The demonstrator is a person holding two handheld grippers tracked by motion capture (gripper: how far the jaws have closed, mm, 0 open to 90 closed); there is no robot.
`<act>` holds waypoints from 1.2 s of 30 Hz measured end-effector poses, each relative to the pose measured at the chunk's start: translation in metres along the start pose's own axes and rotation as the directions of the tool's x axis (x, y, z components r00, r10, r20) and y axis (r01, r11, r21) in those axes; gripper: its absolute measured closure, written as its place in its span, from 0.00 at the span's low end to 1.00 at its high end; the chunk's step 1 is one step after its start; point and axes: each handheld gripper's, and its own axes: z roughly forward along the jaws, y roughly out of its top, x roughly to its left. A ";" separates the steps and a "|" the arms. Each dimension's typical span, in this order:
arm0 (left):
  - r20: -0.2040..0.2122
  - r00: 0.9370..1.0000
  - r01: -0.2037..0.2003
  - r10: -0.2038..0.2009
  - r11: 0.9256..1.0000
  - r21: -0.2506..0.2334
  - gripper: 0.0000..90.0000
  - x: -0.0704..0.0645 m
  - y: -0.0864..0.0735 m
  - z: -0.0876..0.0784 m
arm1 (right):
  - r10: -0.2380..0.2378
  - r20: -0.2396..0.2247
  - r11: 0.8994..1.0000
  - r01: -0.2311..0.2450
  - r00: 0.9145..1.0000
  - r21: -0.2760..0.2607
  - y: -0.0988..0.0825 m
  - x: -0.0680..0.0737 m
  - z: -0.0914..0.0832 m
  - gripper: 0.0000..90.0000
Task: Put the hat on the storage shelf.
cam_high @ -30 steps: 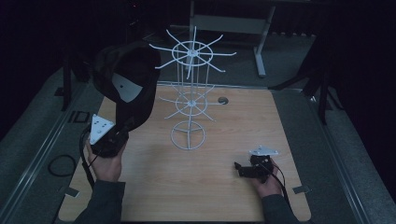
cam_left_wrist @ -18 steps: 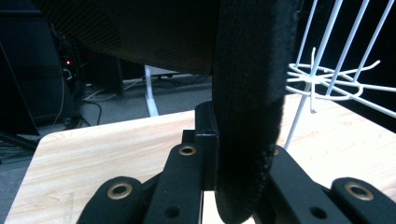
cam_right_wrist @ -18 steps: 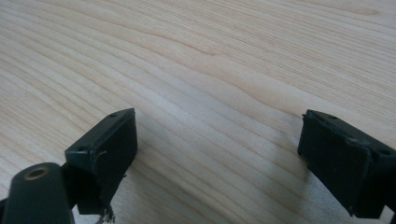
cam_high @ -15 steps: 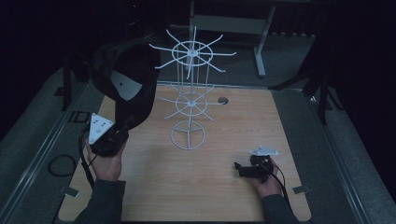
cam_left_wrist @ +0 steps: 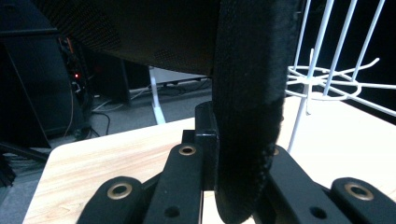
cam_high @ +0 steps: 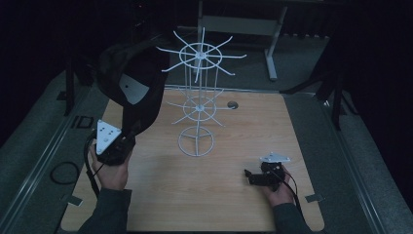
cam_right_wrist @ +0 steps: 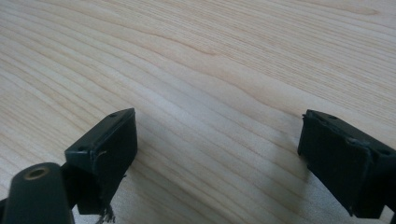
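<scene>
Black jaws of the left gripper [cam_high: 127, 137] pinch the edge of a black cap [cam_high: 134, 90], whose dark band runs straight up between them in the left gripper view [cam_left_wrist: 247, 116]. The cap stands tall above that gripper, long axis near upright, its crown leaning up and left and its white inner label facing the camera, just left of the white wire rack [cam_high: 197, 97]. The right gripper [cam_high: 249, 176] rests low on the wooden table [cam_high: 234, 204] with its jaws spread, nothing between them. Against the earlier frames, cap and both hands have kept their places.
</scene>
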 end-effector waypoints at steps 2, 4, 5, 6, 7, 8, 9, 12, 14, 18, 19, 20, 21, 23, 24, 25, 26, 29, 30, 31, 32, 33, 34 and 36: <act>-0.001 1.000 -0.007 0.007 1.000 -0.003 0.96 -0.001 0.000 0.000 | 0.000 0.000 1.000 0.000 1.000 0.000 0.000 0.000 0.000 0.13; -0.002 1.000 -0.018 0.018 1.000 -0.004 0.96 -0.002 -0.001 0.000 | 0.000 0.000 1.000 0.000 1.000 0.000 0.000 0.000 0.000 0.13; -0.003 1.000 -0.024 0.024 1.000 -0.005 0.96 -0.003 -0.001 0.000 | 0.000 0.000 1.000 0.000 1.000 0.000 0.000 0.000 0.000 0.13; -0.004 1.000 -0.028 0.028 1.000 -0.007 0.96 -0.003 -0.002 0.000 | 0.000 0.000 1.000 0.000 1.000 0.000 0.000 0.000 0.000 0.13; -0.004 0.999 -0.032 0.032 0.999 -0.006 0.96 -0.003 -0.002 0.000 | 0.000 0.000 1.000 0.000 1.000 0.000 0.000 0.000 0.000 0.13; -0.003 0.999 -0.034 0.034 0.999 -0.007 0.96 -0.004 -0.003 0.000 | 0.000 0.000 1.000 0.000 1.000 0.000 0.000 0.000 0.000 0.13; -0.003 0.999 -0.035 0.035 0.999 -0.007 0.96 -0.004 -0.003 0.000 | 0.000 0.000 1.000 0.000 1.000 0.000 0.000 0.000 0.000 0.13; -0.004 0.999 -0.032 0.032 0.999 -0.010 0.96 -0.004 -0.005 0.000 | 0.000 0.000 1.000 0.000 1.000 0.000 0.000 0.000 0.000 0.13; -0.006 0.999 -0.033 0.033 0.999 -0.012 0.96 -0.004 -0.006 0.000 | 0.000 0.000 1.000 0.000 1.000 0.000 0.000 0.000 0.000 0.13; -0.012 0.999 -0.038 0.038 0.999 -0.019 0.96 -0.005 -0.007 -0.001 | 0.000 0.000 1.000 0.000 1.000 0.000 0.000 0.000 0.000 0.13; -0.013 0.999 -0.041 0.041 0.999 -0.019 0.96 -0.005 -0.007 -0.001 | -0.002 0.000 1.000 0.002 1.000 0.000 0.000 0.000 0.000 0.13; -0.013 0.999 -0.042 0.042 0.999 -0.020 0.96 -0.006 -0.007 -0.001 | -0.002 0.000 1.000 0.002 1.000 0.000 0.000 0.000 0.000 0.13; -0.014 0.999 -0.044 0.044 0.999 -0.021 0.96 -0.006 -0.007 -0.001 | -0.002 0.000 1.000 0.002 1.000 0.000 0.000 0.000 0.000 0.13; -0.018 0.999 -0.052 0.052 0.998 -0.024 0.96 -0.008 -0.008 -0.001 | 0.000 0.000 1.000 0.000 1.000 0.001 0.000 0.000 0.000 0.13; -0.019 0.998 -0.057 0.057 0.998 -0.024 0.96 -0.009 -0.008 -0.001 | 0.000 0.000 1.000 0.000 1.000 0.001 0.000 0.000 0.000 0.13; -0.017 0.998 -0.061 0.060 0.998 -0.027 0.96 -0.010 -0.008 -0.001 | -0.001 0.000 1.000 0.001 1.000 0.000 0.000 0.000 0.000 0.13; -0.016 0.998 -0.065 0.065 0.997 -0.028 0.96 -0.010 -0.008 -0.001 | -0.002 0.000 1.000 0.002 1.000 0.000 0.000 0.000 0.000 0.13; -0.013 0.997 -0.075 0.075 0.997 -0.032 0.96 -0.013 -0.009 0.001 | 0.000 0.000 1.000 0.000 1.000 0.001 0.000 0.000 0.000 0.13; -0.015 0.997 -0.076 0.076 0.997 -0.033 0.96 -0.013 -0.009 0.001 | -0.002 0.000 1.000 0.002 1.000 0.000 0.000 0.000 0.000 0.13; -0.015 0.997 -0.075 0.075 0.997 -0.033 0.96 -0.014 -0.009 0.002 | 0.000 0.000 1.000 0.000 1.000 0.001 0.000 0.000 0.000 0.13; -0.015 0.997 -0.076 0.076 0.997 -0.033 0.96 -0.014 -0.010 0.002 | 0.000 0.000 1.000 0.000 1.000 0.001 0.000 0.000 0.000 0.13; -0.015 0.997 -0.074 0.073 0.997 -0.034 0.96 -0.014 -0.011 0.003 | -0.002 0.000 1.000 0.002 1.000 0.000 0.000 0.000 0.000 0.13; -0.015 0.997 -0.076 0.075 0.997 -0.031 0.96 -0.014 -0.012 0.003 | -0.002 0.000 1.000 0.002 1.000 0.000 0.000 0.000 0.000 0.13; -0.017 0.996 -0.085 0.084 0.996 -0.028 0.96 -0.015 -0.014 0.005 | -0.001 0.000 1.000 0.001 1.000 -0.001 0.000 0.000 0.000 0.13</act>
